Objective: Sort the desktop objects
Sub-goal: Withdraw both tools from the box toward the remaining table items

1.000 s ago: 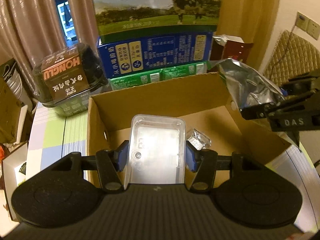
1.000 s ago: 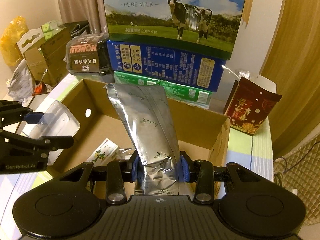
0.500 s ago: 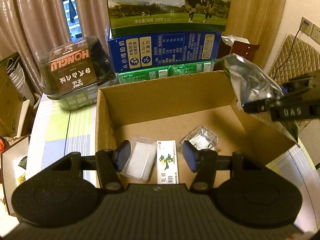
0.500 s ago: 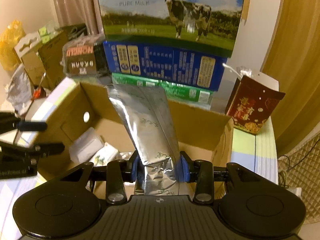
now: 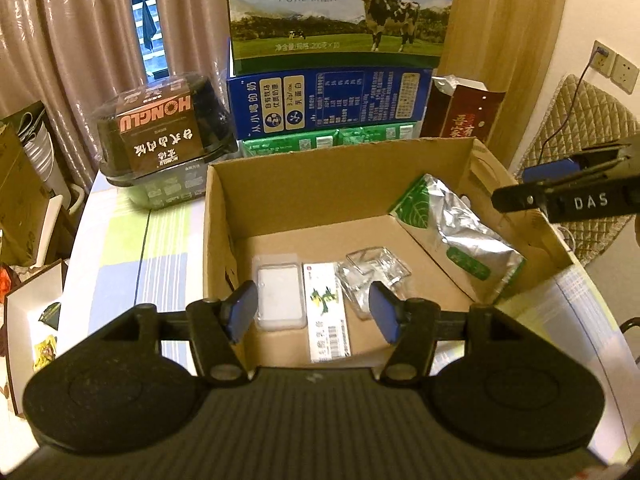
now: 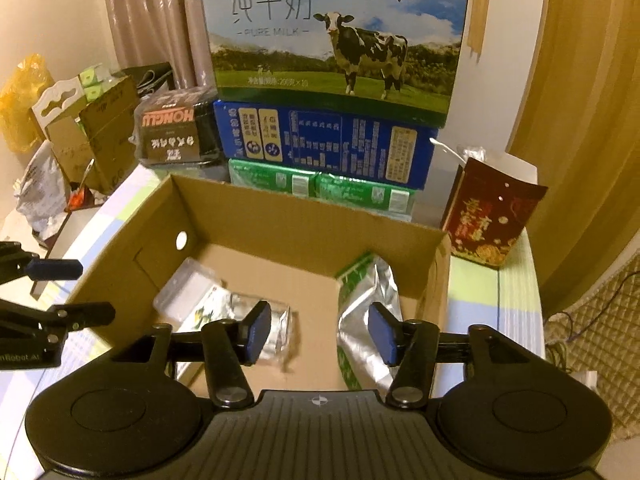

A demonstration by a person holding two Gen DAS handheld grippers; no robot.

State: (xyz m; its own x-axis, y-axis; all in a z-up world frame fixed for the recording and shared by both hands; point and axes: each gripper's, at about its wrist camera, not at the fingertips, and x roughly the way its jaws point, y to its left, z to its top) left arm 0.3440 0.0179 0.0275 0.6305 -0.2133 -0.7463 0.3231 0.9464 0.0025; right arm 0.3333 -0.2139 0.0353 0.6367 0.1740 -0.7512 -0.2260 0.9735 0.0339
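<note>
An open cardboard box [image 5: 216, 216] holds a clear lidded container [image 5: 279, 296], a small white carton with green print [image 5: 326, 312], a small clear plastic box [image 5: 376, 276] and a silver-green foil bag [image 5: 460, 236]. The bag leans on the box's right wall. My left gripper [image 5: 312, 312] hovers over the box's near edge; its jaws are opening and grip nothing. My right gripper [image 6: 320, 332] is above the near right part of the box [image 6: 280, 220], jaws opening, pads off the foil bag [image 6: 366, 320]. Each gripper also appears in the other's view: right gripper [image 5: 532, 186], left gripper [image 6: 94, 290].
Stacked milk cartons [image 5: 340, 20] rise right behind the box. A black HONGLU package [image 5: 160, 136] sits at the back left and a red gift bag [image 6: 492, 216] at the back right. A checked tablecloth [image 5: 120, 248] shows left of the box, with a white tray [image 5: 24, 320] at its edge.
The left gripper let go of the clear container, which now lies in the box. The right gripper released the foil bag, which dropped against the right wall. Both grippers drew back slightly.
</note>
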